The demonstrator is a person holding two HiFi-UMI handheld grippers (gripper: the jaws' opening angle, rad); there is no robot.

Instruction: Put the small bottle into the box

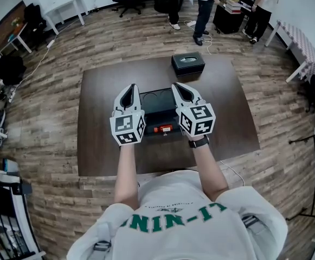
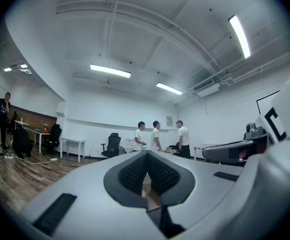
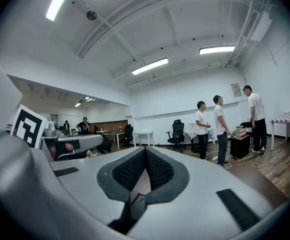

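Both tongs are closed with nothing in them. In each gripper view the ribbed pads meet at the tips and only the far room shows beyond them, so the left gripper (image 2: 145, 155) and the right gripper (image 3: 145, 150) point out across the room, not down at the work.

In the head view they are held side by side above the dark table (image 1: 100, 118), left gripper (image 1: 130, 89) and right gripper (image 1: 178, 86), with the black box (image 1: 157, 104) showing in the gap between them.

The small bottle (image 1: 162, 128) lies on its side in that same gap, near the person and at the box's near edge. Its long axis runs left to right, across the line of both jaws.

It sits about midway between the two marker cubes, so neither hand is clearly nearer.

From this height I cannot tell whether the bottle rests inside the box's near part or on the table just in front of it, so whether it still needs to go in stays unsettled.
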